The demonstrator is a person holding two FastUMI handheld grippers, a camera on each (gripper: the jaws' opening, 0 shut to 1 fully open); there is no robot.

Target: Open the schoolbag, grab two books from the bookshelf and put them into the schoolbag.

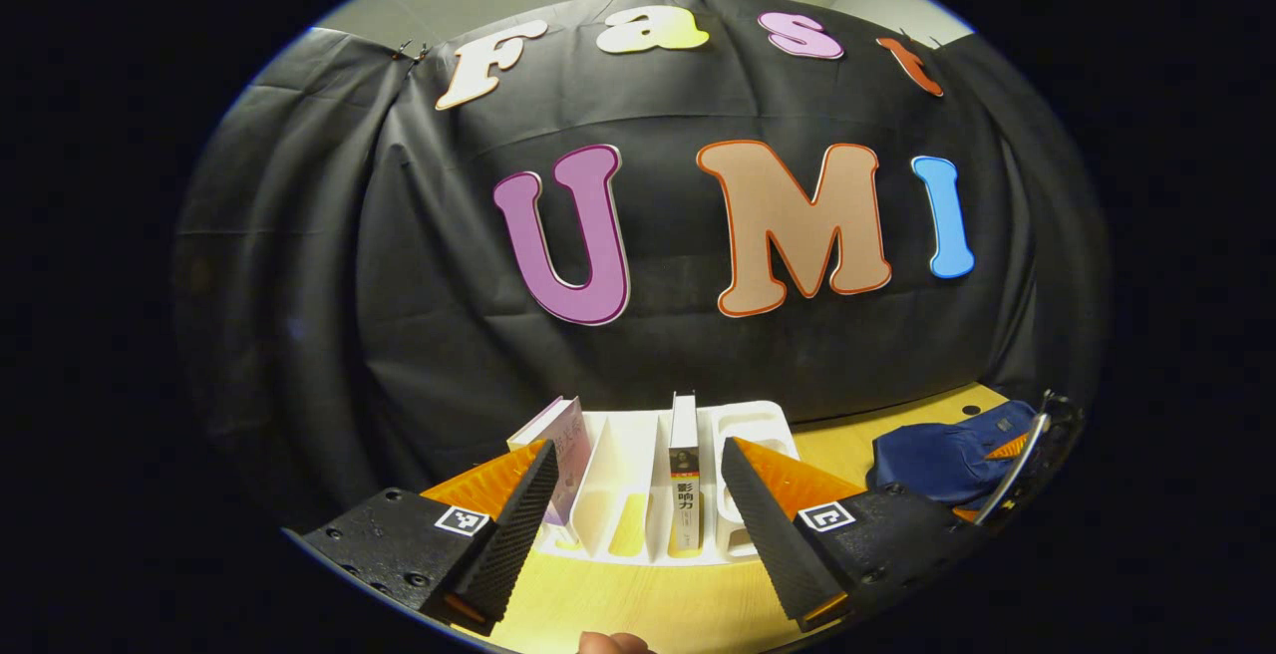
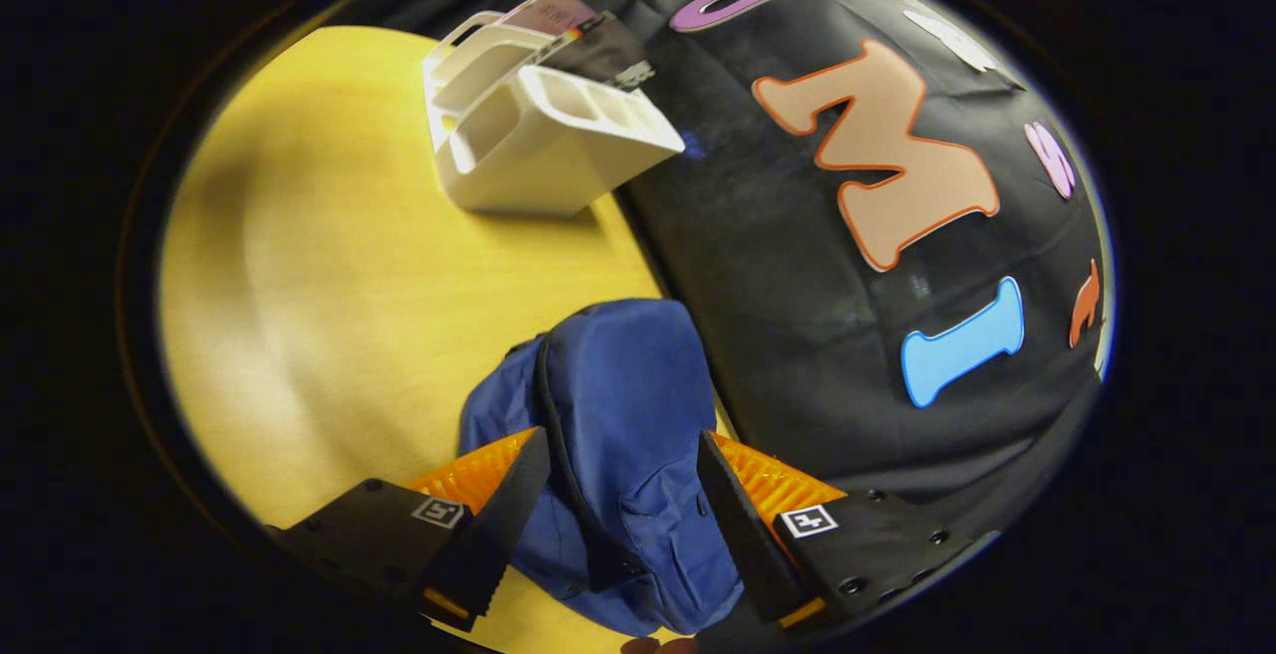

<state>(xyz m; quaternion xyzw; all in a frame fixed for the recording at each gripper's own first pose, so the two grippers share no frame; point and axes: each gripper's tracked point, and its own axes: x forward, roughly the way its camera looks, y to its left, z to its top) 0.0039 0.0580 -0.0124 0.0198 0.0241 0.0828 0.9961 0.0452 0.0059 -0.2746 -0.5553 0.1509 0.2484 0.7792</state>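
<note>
Left gripper [image 1: 635, 524]: I've got it fingers spread wide, nothing between them, hovering low over the wooden table [image 1: 648, 604] and facing the white bookshelf [image 1: 638, 480] dead ahead at 12 o'clock. The shelf stands at the table's far edge against the black cloth wall [image 1: 399, 315]. Two books in it: a pinkish book [image 1: 566, 455] leaning in the leftmost slot at about 11 o'clock, partly hidden behind my left finger, and a white-spined book [image 1: 684, 480] upright in a middle slot at 12. Blue schoolbag [image 1: 942, 460] sits on the table at 3 o'clock, well apart from the shelf, with the other gripper right over it at the view's edge. A fingertip [image 1: 613, 643] pokes in at 6 o'clock

Right gripper [image 2: 623, 514]: fingers spread here too, straddling the schoolbag [image 2: 618, 405] from above, bag fabric seen between them. I can't tell whether either finger touches the cloth. Bag lies flat, dark zipper line running along its left side; can't tell whether it's unzipped. Bookshelf [image 2: 538, 136] is at 11 o'clock in the right gripper view, well apart from the bag, books [image 2: 583, 31] sticking out of its far slots. Bare table [image 2: 329, 265] spans 8 to 10 o'clock
</note>
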